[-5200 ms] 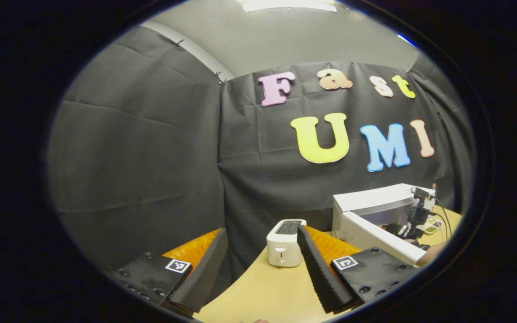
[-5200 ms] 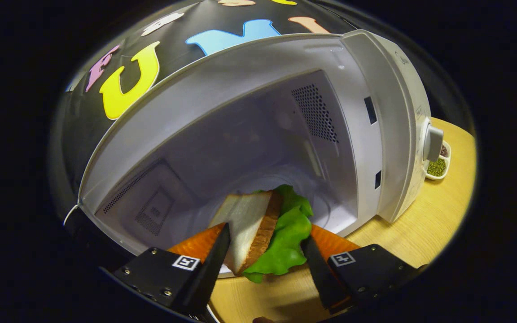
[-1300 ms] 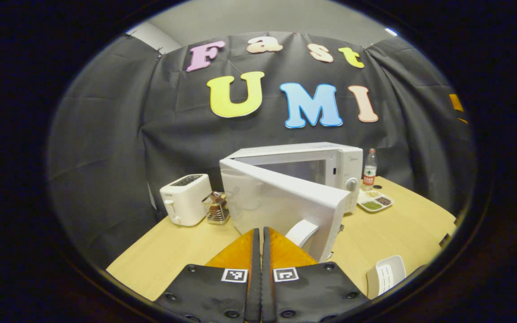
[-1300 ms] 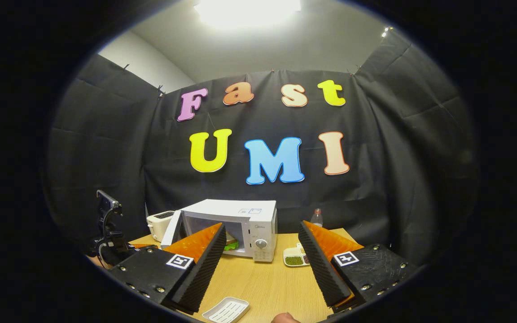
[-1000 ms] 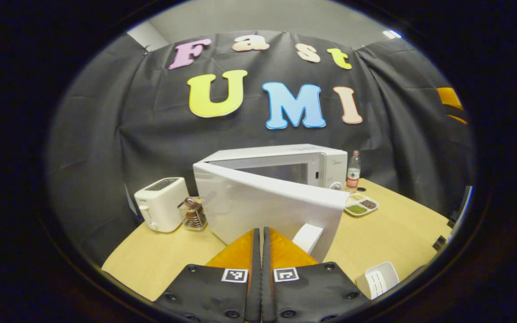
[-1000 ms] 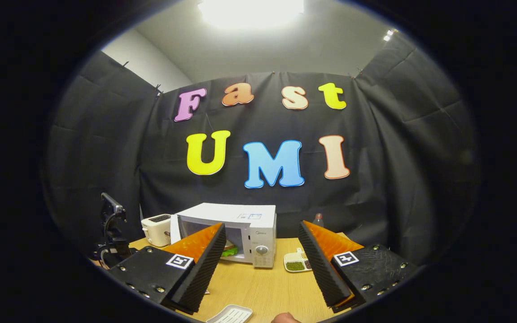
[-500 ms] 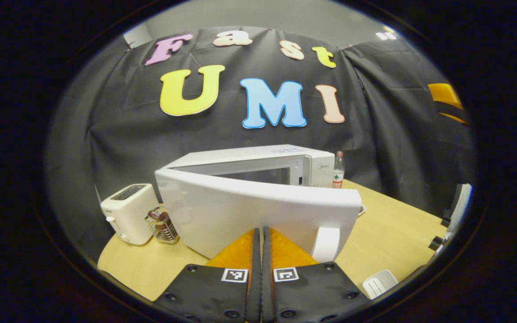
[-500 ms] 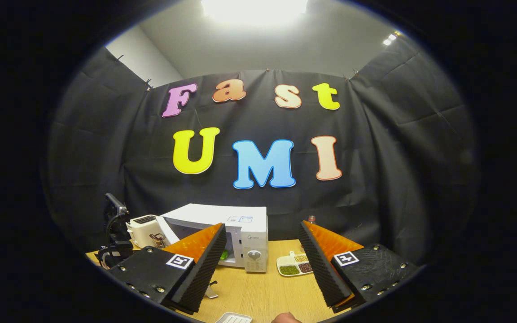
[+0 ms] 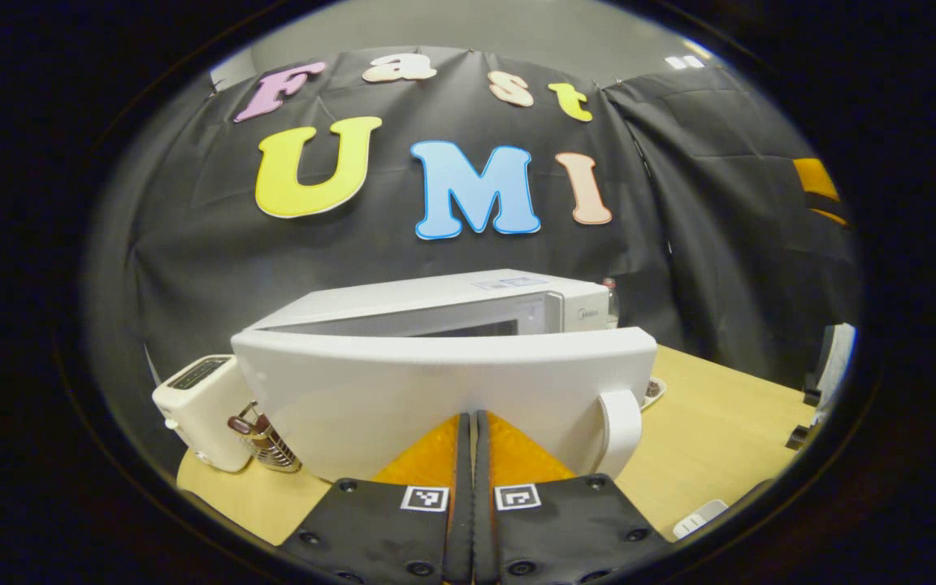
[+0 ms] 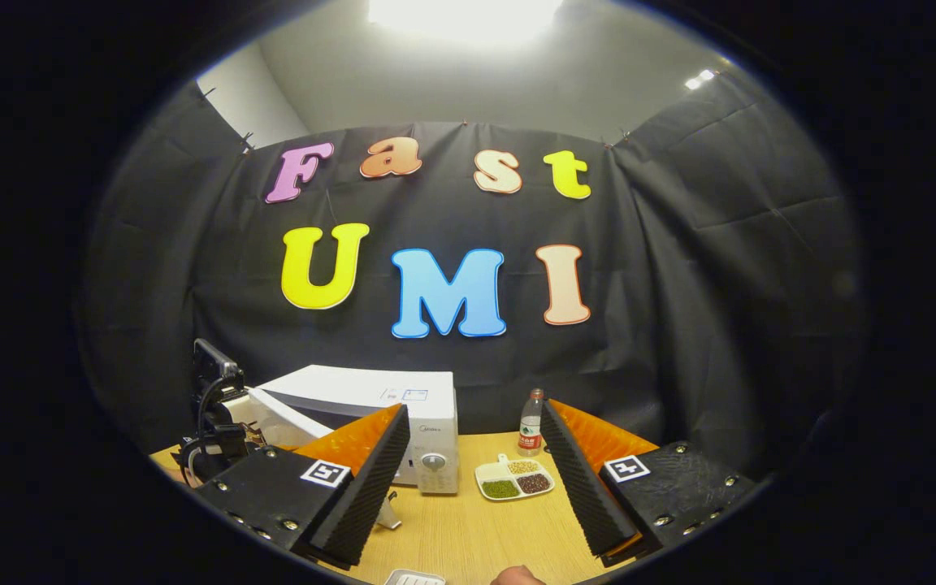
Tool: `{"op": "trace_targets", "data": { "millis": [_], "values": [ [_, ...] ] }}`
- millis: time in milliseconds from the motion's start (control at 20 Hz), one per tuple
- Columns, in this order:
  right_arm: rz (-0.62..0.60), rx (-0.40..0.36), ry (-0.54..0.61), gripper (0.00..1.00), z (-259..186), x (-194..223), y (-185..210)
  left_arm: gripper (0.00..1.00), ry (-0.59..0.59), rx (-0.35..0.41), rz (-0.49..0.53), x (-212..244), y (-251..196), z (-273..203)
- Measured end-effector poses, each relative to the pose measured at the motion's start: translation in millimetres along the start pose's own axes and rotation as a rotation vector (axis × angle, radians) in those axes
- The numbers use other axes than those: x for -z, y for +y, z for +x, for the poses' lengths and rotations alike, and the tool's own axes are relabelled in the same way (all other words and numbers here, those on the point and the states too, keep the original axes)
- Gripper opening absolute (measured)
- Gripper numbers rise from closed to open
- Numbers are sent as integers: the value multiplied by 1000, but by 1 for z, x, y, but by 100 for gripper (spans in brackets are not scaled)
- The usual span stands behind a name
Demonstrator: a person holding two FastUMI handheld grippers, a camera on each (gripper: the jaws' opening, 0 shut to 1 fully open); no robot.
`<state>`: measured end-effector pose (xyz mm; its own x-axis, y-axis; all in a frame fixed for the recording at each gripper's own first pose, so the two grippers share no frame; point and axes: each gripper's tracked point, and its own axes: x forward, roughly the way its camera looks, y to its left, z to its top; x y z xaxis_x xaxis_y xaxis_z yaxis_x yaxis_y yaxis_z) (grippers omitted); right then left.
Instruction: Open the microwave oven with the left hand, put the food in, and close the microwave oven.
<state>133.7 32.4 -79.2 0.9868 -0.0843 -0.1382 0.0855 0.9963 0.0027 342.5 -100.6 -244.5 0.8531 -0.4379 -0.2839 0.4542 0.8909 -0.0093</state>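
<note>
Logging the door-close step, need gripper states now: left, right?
Left gripper: fingers shut, empty, tips against the microwave door.
Right gripper: fingers open, holding nothing, back from the microwave.

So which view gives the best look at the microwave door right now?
The left gripper view: the microwave door spreads wide and close, ajar, its handle clear, with the shut left tongs right up at its face. In the right gripper view the door is a small, far sliver, partly behind the open right tongs.
</note>
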Motion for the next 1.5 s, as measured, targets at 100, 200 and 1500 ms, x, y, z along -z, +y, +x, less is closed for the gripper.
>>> {"op": "trace_targets", "data": {
  "millis": [100, 200, 1500],
  "values": [
    [4, 24, 6, 98, 3, 3, -5, 10, -2, 5, 6, -1, -1, 12],
    [4, 41, 15, 98, 5, 5, -8, 7, -5, 9, 9, -4, 0, 24],
    [-62, 50, 43, 98, 23, 12, -5, 10, 6, -103, -37, -26, -1, 96]
  ]
}}
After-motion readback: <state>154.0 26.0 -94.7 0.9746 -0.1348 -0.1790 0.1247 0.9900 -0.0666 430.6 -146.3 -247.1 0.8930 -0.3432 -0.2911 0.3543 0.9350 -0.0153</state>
